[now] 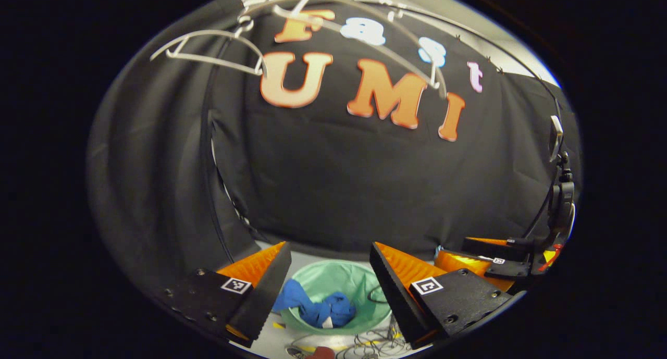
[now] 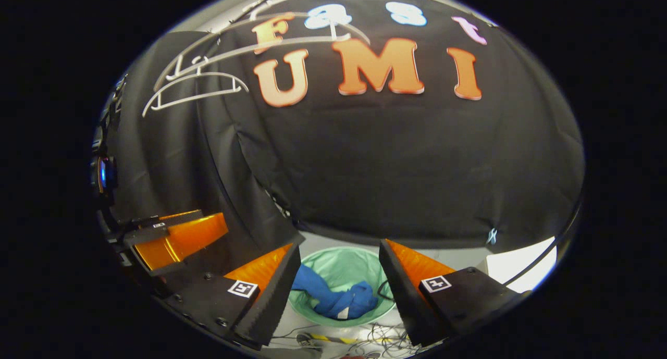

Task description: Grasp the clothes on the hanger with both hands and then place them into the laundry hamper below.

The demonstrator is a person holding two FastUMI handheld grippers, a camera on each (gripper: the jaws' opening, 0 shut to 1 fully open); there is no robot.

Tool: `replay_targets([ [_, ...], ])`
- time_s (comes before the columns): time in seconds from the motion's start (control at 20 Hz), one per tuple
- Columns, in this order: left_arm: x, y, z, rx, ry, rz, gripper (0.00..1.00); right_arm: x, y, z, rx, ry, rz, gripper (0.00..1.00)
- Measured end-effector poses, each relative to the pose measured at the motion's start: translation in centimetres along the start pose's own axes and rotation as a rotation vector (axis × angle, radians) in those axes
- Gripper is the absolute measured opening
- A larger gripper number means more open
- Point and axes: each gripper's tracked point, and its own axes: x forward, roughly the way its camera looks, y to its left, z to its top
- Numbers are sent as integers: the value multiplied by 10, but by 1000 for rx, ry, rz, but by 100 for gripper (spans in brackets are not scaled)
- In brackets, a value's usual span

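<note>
While both grippers hang up high looking down, the closest thing in the left gripper view is the left gripper itself: two chunky wedge-shaped fingers with ribbed inner faces, spread wide apart with nothing between them, so it's released. Same deal in the right gripper view, where the right gripper has its wedges splayed and empty. Each finger carries a little square black-and-white marker on a flat matte plate with screw heads.

The right gripper also peeks into the left gripper view at about 4 o'clock, and the left one sits at roughly 8 o'clock in the right gripper view.

Down between the fingers, around 6 o'clock, is the laundry hamper, a round, soft-sided thing in pale mint green. The clothes are already inside it, a rumpled blue fabric heap with one corner draped over the rim on the left. The right gripper view shows the same hamper and blue bundle.

The floor around it is pale grey, with a tangle of thin cables and a bit of yellow-black tape.

Further back is the wrinkly black cloth wall, and up at 11 o'clock hang bare white hangers, thin curved plastic.
</note>
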Motion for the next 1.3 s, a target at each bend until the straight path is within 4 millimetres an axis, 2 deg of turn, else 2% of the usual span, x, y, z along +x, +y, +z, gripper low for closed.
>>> replay_targets([
  [0.1,-26,-12,41,-17,-118,26,96,-35,-6,32,-33,-79,7,98],
  [0.2,-56,-23,65,-26,-196,50,93,-64,-19,56,-64,-135,9,98],
  [0.25,-67,-21,71,-24,-226,66,92,-81,-22,66,-67,-162,16,100],
  [0.3,-80,-22,77,-22,-259,88,92,-98,-22,73,-60,-187,23,98],
  [0.4,-110,-32,82,-31,-318,123,94,-130,-30,90,-41,-234,35,98],
  [0.45,-113,-29,86,-39,-341,139,95,-147,-38,90,-38,-250,42,98],
  [0.5,-122,-31,89,-45,-360,150,98,-160,-49,85,-38,-261,50,89],
  [0.55,-137,-33,95,-52,-380,163,95,-170,-55,85,-39,-270,56,89],
  [0.65,-161,-36,100,-52,-410,188,92,-184,-70,85,-38,-295,64,89],
  [0.75,-175,-41,100,-37,-431,213,92,-196,-84,87,-36,-320,69,89],
  [0.8,-182,-46,102,-28,-443,222,95,-201,-93,91,-39,-330,63,89],
  [0.9,-187,-55,103,-17,-451,221,95,-211,-102,95,-47,-345,53,89],
  [0.95,-187,-59,104,-14,-455,213,92,-215,-104,96,-44,-347,55,89],
  [1.0,-186,-63,107,-12,-460,201,92,-219,-105,97,-37,-353,57,98],
  [1.1,-187,-69,117,-8,-473,183,92,-225,-108,103,-31,-376,50,89],
  [1.15,-190,-72,118,-7,-479,182,92,-226,-109,105,-34,-387,49,89],
  [1.2,-193,-73,120,-7,-486,184,98,-227,-109,105,-40,-389,48,89],
  [1.25,-193,-73,121,-8,-489,188,92,-228,-109,103,-47,-386,51,89],
  [1.3,-194,-74,121,-8,-492,188,92,-228,-110,102,-51,-386,55,89],
])
